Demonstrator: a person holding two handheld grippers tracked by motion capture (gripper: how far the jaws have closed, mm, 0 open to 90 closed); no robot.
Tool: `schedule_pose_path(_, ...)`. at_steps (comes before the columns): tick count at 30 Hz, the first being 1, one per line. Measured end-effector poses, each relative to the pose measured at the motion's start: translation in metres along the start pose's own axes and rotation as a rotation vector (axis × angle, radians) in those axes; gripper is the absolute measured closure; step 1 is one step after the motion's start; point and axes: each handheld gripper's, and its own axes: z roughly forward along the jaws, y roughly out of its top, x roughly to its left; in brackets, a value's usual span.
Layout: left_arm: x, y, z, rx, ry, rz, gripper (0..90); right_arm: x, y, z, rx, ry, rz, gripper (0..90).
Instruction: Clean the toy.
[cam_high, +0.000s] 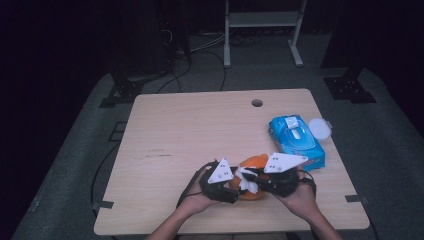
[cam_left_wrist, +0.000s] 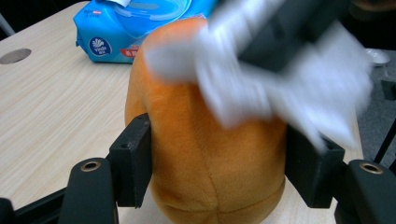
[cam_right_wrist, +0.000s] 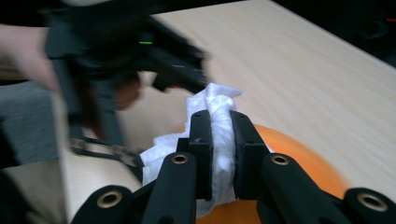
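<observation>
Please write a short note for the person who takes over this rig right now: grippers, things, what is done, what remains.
Left gripper: jaws closed on the sides of the orange plush toy, steadying it at the table's near edge.
Right gripper: clamped on a white wipe, pressed on the toy's top.
Blue wipes pack lies to the right, flap open.
Done: wipe taken, toy held.
Left: probably finish wiping the toy, then put both down.

White wipe motion-blurred, orange plush toy partly hidden behind it
</observation>
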Motion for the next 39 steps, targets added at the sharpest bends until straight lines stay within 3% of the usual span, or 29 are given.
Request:
schedule_pose_path(4,0.005,-0.004,-0.001,-0.004,-0.01,-0.025,31.2,-0.031,-0.014,-0.016,0.005,-0.103,0.081,79.7)
schedule_pose_path(9,0.015,-0.009,-0.002,-0.007,-0.023,-0.071,28.0,-0.052,-0.037,-0.016,0.031,-0.096,0.172,79.4)
schedule_pose_path(11,0.019,-0.011,-0.004,0.002,-0.017,-0.087,26.5,-0.05,-0.037,-0.015,0.033,-0.071,0.172,79.7)
schedule_pose_path(14,0.028,-0.015,-0.011,0.012,0.003,-0.137,25.2,-0.04,-0.034,-0.01,0.048,-0.05,0.145,80.0)
schedule_pose_path(16,0.036,-0.02,-0.016,0.004,-0.005,-0.184,24.9,-0.037,-0.034,-0.008,0.052,-0.033,0.141,80.0)
schedule_pose_path(18,0.044,-0.025,-0.019,-0.016,-0.043,-0.241,20.6,-0.035,-0.034,-0.007,0.052,-0.018,0.147,80.0)
schedule_pose_path(21,0.046,-0.026,-0.016,-0.053,-0.121,-0.278,15.1,-0.032,-0.034,-0.004,0.054,0.008,0.146,80.0)
schedule_pose_path(25,0.041,-0.024,-0.007,-0.025,-0.121,-0.258,13.9,-0.025,-0.03,0.0,0.073,0.034,0.117,79.9)
schedule_pose_path(30,0.025,-0.016,-0.007,-0.025,-0.05,-0.108,28.3,-0.014,-0.019,0.0,0.051,0.025,0.067,80.0)
schedule_pose_path(34,0.016,-0.011,-0.007,-0.019,-0.047,-0.034,28.9,-0.02,-0.013,-0.008,0.023,-0.036,0.059,79.7)
schedule_pose_path(36,0.017,-0.011,-0.007,-0.031,-0.059,-0.045,24.8,-0.028,-0.017,-0.012,0.043,-0.078,0.061,79.7)
schedule_pose_path(37,0.019,-0.012,-0.007,-0.041,-0.064,-0.065,20.8,-0.032,-0.021,-0.013,0.052,-0.068,0.074,79.7)
schedule_pose_path(38,0.022,-0.012,-0.006,-0.048,-0.063,-0.101,16.0,-0.035,-0.025,-0.014,0.054,-0.055,0.097,79.7)
schedule_pose_path(39,0.027,-0.014,-0.003,-0.042,-0.066,-0.173,8.3,-0.036,-0.029,-0.014,0.055,-0.052,0.108,79.8)
